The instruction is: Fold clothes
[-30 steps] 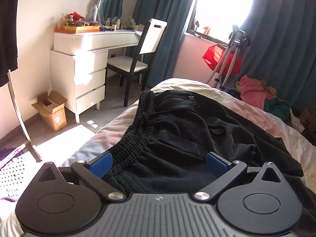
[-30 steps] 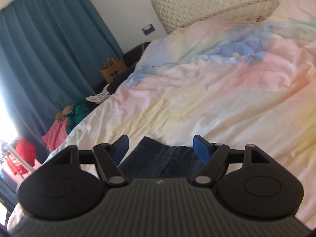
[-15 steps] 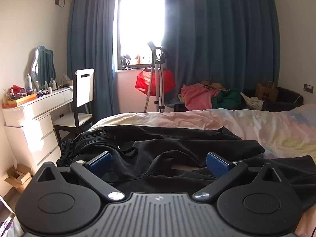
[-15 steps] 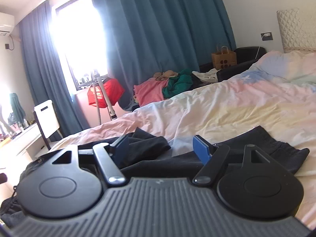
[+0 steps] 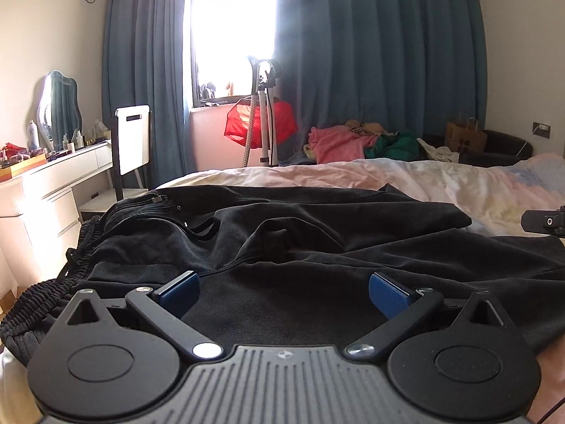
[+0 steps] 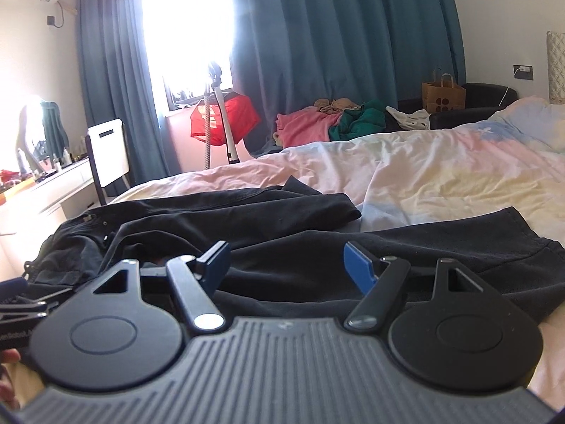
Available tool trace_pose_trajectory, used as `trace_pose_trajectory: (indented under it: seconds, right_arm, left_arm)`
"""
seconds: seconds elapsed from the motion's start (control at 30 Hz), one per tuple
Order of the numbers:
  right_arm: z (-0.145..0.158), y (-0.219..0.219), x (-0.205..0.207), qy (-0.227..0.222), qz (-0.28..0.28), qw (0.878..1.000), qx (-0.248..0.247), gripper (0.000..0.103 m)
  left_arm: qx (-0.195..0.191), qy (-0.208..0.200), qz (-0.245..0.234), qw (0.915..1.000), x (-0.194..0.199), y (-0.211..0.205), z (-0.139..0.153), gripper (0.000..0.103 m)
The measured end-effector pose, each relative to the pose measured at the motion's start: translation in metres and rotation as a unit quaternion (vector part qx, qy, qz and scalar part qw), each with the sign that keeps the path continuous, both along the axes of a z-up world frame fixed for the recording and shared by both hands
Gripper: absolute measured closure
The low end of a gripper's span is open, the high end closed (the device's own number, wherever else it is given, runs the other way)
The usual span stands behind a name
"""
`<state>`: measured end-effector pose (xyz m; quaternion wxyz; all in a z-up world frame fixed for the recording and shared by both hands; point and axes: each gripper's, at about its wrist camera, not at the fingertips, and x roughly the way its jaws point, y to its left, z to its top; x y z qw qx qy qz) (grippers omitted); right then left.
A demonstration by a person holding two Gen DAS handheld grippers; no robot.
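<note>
Black trousers (image 5: 317, 247) cut off by right edge; window (image 5: 233, 17) glare-washed.

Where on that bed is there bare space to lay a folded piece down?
The pastel duvet lies bare beyond the black trousers, up toward the headboard. The near side is crowded: trousers spread under both open grippers, left and right.
</note>
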<state>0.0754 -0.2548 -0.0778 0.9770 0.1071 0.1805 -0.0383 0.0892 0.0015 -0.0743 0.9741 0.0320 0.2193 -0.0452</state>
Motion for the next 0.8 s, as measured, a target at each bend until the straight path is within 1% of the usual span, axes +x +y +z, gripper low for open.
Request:
trace_pose_trajectory:
  seconds: [0.1, 0.23, 0.33, 0.4, 0.57, 0.63, 0.7, 0.8]
  right_arm:
    - [0.002, 0.000, -0.001, 0.003, -0.005, 1.000, -0.001, 0.029]
    - [0.005, -0.001, -0.002, 0.007, -0.019, 1.000, -0.005, 0.029]
    - [0.011, -0.007, -0.005, 0.010, -0.041, 0.999, 0.003, 0.030]
    - [0.013, -0.012, -0.008, 0.013, -0.060, 0.998, 0.010, 0.030]
    - [0.015, -0.036, -0.012, 0.018, -0.113, 0.993, 0.031, 0.029]
    - [0.012, -0.050, -0.013, 0.020, -0.126, 0.990, 0.059, 0.029]
    - [0.009, -0.062, -0.014, 0.019, -0.138, 0.987, 0.083, 0.029]
    - [-0.003, -0.077, -0.013, 0.023, -0.170, 0.980, 0.099, 0.029]
  left_arm:
    - [-0.006, 0.006, 0.002, 1.0000, 0.001, 0.005, -0.002, 0.000]
    - [0.010, 0.008, -0.003, 0.9999, 0.001, 0.003, -0.008, 0.000]
    - [0.024, 0.010, -0.009, 0.9996, 0.003, -0.003, -0.014, 0.000]
    - [0.027, 0.017, -0.023, 0.9992, 0.009, -0.011, -0.017, 0.000]
    - [0.066, 0.016, -0.064, 0.9957, 0.041, -0.060, -0.017, 0.000]
    - [0.068, 0.024, -0.072, 0.9948, 0.064, -0.087, -0.017, 0.000]
    - [0.057, 0.036, -0.077, 0.9948, 0.089, -0.116, -0.019, 0.000]
    - [0.011, 0.071, -0.096, 0.9928, 0.144, -0.165, -0.027, 0.000]
